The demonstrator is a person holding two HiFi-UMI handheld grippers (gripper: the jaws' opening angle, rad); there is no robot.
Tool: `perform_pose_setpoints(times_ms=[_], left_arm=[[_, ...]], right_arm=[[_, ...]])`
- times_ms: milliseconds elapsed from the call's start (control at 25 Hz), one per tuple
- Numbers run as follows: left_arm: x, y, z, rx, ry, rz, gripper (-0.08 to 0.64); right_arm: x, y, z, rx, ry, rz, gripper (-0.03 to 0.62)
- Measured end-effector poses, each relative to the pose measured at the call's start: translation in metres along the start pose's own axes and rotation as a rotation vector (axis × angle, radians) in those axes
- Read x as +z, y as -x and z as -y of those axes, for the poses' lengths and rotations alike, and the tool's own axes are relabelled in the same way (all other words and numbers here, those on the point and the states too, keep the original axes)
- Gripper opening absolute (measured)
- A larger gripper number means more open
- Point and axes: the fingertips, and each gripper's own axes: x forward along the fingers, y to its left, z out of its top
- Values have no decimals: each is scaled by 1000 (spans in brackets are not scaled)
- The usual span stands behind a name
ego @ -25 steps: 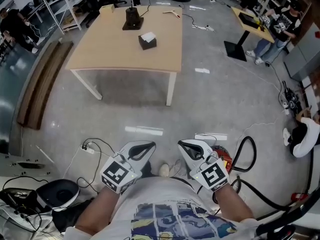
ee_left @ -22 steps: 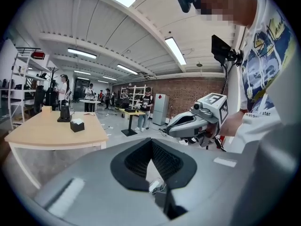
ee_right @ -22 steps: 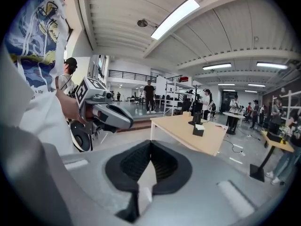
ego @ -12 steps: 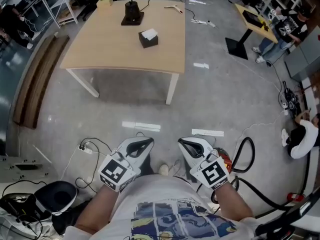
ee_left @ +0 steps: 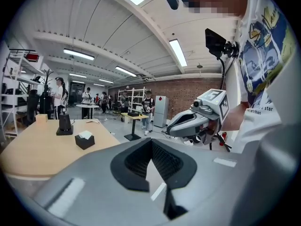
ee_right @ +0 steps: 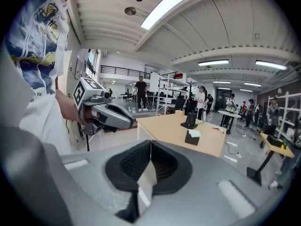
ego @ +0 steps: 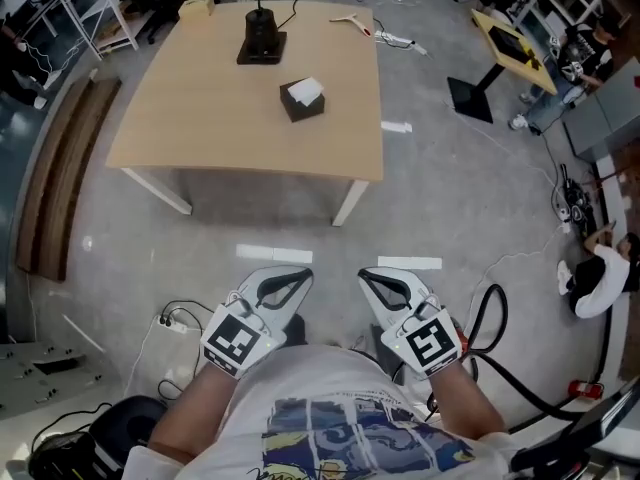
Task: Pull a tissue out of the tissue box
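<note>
You hold both tools low and close to your body, forearms bare, each wrist behind a cube of black-and-white square markers. The left hand-held gripper [ego: 285, 286] is a smooth grey shell with black ribbed pads; in its own view [ee_left: 151, 159] the pads meet at the tips, pinched together on nothing. The right hand-held gripper [ego: 385, 288] is built the same, and its view [ee_right: 149, 166] shows its jaws also closed and empty. Both point forward and slightly down over the glossy grey floor [ego: 450, 208], side by side and apart from each other.

The tissue box [ego: 302, 101] is a small dark cube with a white tissue [ego: 306, 90] standing crumpled out of its top. It sits on the pale wooden desk [ego: 200, 118], right of the middle and nearer the right edge than the left. A black stand [ego: 262, 40] rests toward the far edge, left of the box. The box is well apart from both grippers.
</note>
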Motion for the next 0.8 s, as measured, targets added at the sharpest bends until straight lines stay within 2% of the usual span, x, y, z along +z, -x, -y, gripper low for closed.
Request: perform_pose_setpoints(times_ms=[400,640,800], left_arm=[[11,-17,-112,-56,-19,-7,6],[10,-53,-157,-36,-15,-16,6],[15,-87,-196,10,-2,-27,6]], right_arm=[[45,-101,50,-48,-18,-17,5],[45,-134,93,-32,-44,-27,5],[45,-162,135,5,-44,-20,5]])
